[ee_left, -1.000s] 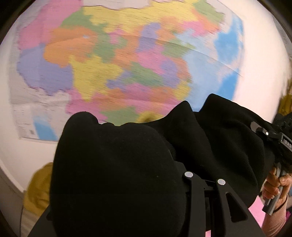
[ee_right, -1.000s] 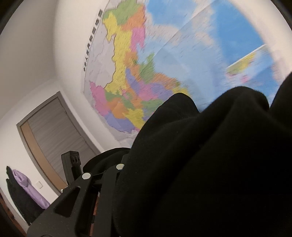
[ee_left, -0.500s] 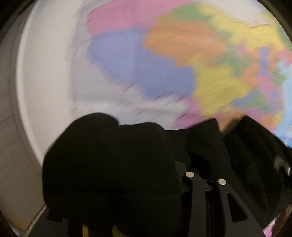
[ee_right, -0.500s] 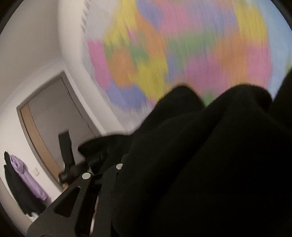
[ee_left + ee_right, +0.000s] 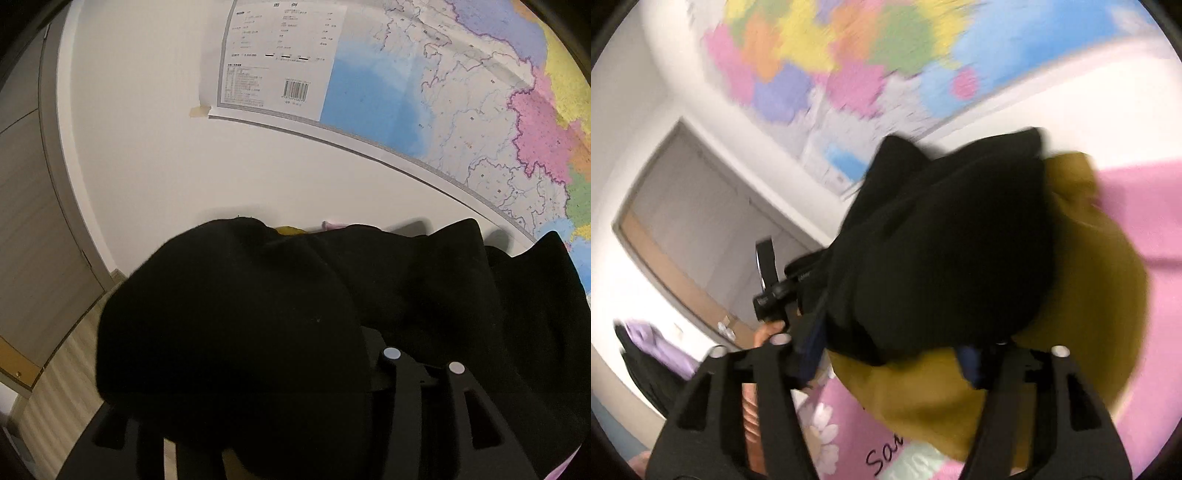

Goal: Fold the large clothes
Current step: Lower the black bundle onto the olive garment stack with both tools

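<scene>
A large black fleece garment [image 5: 295,325] fills the lower half of the left wrist view. It is bunched over my left gripper [image 5: 325,373], which is shut on it; the left finger is buried in cloth. In the right wrist view the same black garment [image 5: 945,258] hangs ahead, just beyond my right gripper [image 5: 890,362]. The right jaws stand wide apart and hold nothing. The left gripper's body [image 5: 775,284] and the hand holding it show at the garment's left side.
A mustard-yellow garment [image 5: 1082,314] lies under the black one on a pink printed bed cover [image 5: 1145,206]. A coloured wall map [image 5: 480,110] hangs behind. A grey door [image 5: 694,206] and hanging purple clothes [image 5: 653,339] are at left.
My right gripper has let go of the black garment and its jaws have opened. Both cameras have swung downward, so the bed cover and the yellow garment now show.
</scene>
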{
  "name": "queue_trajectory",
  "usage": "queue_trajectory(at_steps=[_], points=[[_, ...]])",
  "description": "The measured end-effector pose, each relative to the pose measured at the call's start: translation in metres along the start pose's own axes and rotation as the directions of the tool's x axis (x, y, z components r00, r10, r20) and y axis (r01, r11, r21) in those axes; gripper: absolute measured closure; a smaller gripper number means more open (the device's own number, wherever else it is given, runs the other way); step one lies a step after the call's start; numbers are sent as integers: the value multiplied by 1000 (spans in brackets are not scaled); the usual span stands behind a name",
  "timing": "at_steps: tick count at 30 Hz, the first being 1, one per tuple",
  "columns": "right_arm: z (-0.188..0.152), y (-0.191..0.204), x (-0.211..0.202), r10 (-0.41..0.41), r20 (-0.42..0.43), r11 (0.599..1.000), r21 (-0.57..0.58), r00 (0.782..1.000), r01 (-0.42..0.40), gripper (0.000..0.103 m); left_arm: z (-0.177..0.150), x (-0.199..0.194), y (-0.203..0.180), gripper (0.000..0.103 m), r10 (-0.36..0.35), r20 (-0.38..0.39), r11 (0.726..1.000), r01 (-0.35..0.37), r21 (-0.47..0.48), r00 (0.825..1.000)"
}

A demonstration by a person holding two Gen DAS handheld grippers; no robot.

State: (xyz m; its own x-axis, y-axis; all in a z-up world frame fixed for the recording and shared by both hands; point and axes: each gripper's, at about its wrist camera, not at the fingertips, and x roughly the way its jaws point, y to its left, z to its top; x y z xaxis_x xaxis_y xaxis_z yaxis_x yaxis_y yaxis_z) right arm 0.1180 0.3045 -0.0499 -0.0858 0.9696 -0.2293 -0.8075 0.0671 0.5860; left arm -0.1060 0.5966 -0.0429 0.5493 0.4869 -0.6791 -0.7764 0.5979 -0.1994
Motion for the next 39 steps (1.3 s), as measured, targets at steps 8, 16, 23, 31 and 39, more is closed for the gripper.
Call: queue_trajectory(at_steps=[8, 16, 23, 31, 39], points=[[11, -6, -36, 60, 107, 997, 42, 993, -64, 81, 13, -12, -24, 63, 23, 19, 999, -23, 47, 1000], [-12, 10, -13, -27, 22, 999, 23, 999, 27, 76, 15, 12, -28, 58, 88, 7, 994, -88, 65, 996], [-10, 18, -7, -56, 15, 998, -13, 998, 56, 66, 5, -8, -21, 47, 111, 38, 991, -114, 70, 993], [-5, 29, -17, -117, -18, 992, -54, 993, 116, 58, -8, -32, -27, 27, 223, 119, 964, -237, 117, 967], [-5, 43, -50, -181, 15, 975, -128, 983, 181, 52, -27, -61, -34, 27, 250, 185, 952, -277, 133, 950]])
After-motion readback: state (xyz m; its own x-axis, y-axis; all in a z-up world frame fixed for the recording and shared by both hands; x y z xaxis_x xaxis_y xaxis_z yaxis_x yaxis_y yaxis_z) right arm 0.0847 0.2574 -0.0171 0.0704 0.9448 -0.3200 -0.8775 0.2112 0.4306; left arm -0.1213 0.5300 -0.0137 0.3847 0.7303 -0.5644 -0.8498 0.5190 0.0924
